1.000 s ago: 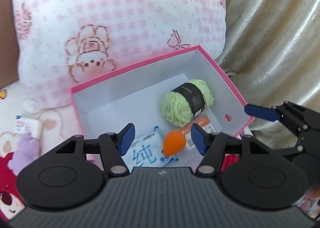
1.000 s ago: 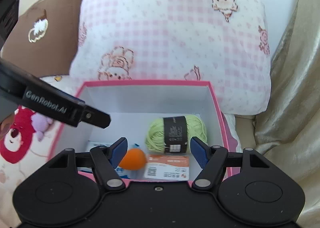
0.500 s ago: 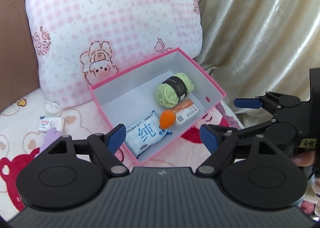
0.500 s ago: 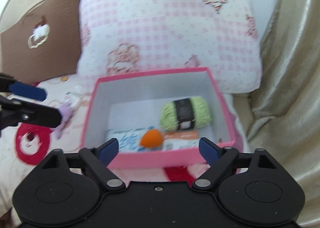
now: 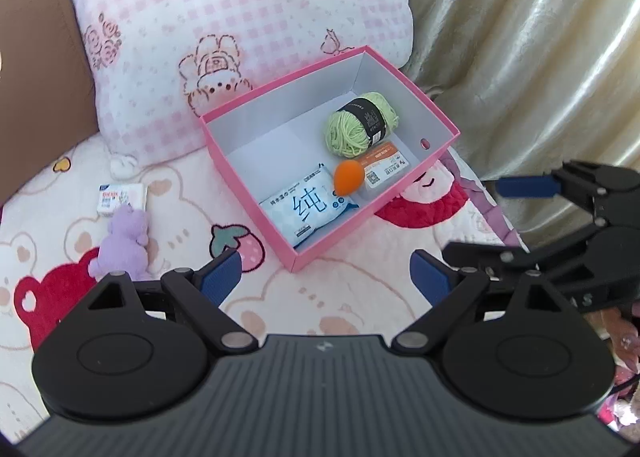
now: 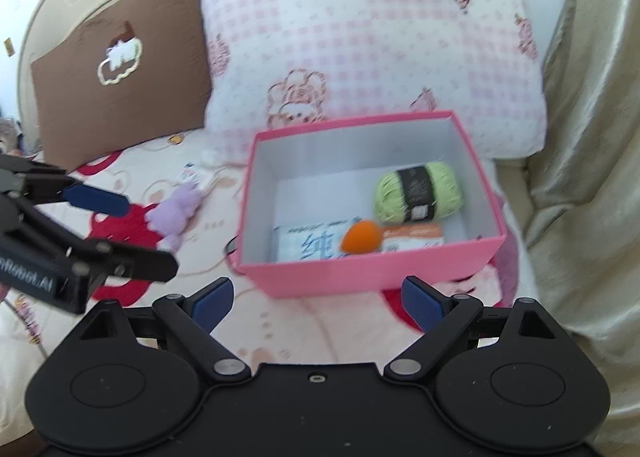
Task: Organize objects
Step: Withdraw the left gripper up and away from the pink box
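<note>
A pink box point(image 5: 256, 193) point(image 6: 360, 277) stands on the bed. It holds a green yarn ball point(image 5: 360, 125) point(image 6: 418, 197), an orange egg-shaped sponge point(image 5: 349, 177) point(image 6: 360, 237), a blue-and-white wipes pack point(image 5: 304, 209) point(image 6: 308, 245) and an orange-and-white card point(image 5: 386, 167) point(image 6: 416, 237). My left gripper point(image 5: 326, 283) hangs in front of the box, jaws opening, nothing between them. My right gripper point(image 6: 316, 303) also hovers short of the box, jaws opening and empty. A purple plush toy point(image 5: 122, 245) point(image 6: 178, 209) and a small white packet point(image 5: 120, 199) point(image 6: 194, 177) lie on the bed left of the box.
A pink checked pillow point(image 5: 240, 17) point(image 6: 372, 41) leans behind the box, with a brown cushion point(image 6: 120, 57) to its left. A beige curtain point(image 5: 540, 37) point(image 6: 588, 157) hangs on the right. The bedsheet point(image 5: 320, 297) carries bear and strawberry prints.
Both grippers have drawn back and up from inside the box, and their jaws have spread wider. The orange sponge and the card now lie free in the box.
</note>
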A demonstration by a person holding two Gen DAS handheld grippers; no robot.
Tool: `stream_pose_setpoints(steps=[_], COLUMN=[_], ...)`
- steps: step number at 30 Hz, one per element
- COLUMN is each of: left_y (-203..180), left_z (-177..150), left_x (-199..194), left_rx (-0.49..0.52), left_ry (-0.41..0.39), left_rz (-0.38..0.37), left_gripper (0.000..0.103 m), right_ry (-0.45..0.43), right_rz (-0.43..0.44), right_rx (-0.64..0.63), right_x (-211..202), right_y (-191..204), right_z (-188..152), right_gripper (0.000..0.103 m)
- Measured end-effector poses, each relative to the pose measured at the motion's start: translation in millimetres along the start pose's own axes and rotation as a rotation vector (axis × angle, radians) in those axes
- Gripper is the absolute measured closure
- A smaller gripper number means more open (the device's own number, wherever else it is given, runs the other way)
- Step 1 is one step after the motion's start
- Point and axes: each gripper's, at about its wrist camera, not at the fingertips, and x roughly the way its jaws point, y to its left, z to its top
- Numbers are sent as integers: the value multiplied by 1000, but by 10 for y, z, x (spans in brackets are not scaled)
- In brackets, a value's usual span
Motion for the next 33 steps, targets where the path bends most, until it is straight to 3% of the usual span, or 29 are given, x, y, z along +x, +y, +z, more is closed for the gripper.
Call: stream_pose_setpoints(steps=[8, 22, 30, 33], left_y=[137, 709, 1187, 1352], left_z=[-99, -434, -642, -722], left_x=[-53, -97, -327, -417], left_rx=[-4, -111, -160, -167], left_ry=[9, 43, 6, -43], left_rz=[33, 41, 58, 66], left_gripper=[9, 9, 9, 9], right_ry=[13, 11, -2, -17], right_rz=[24, 63, 135, 172], right_rx=[-41, -129, -184, -222], right_x=[-98, -100, -130, -111], right_y=[187, 685, 1094, 1258], right_z=[-73, -79, -22, -17], right_gripper=[10, 10, 10, 11])
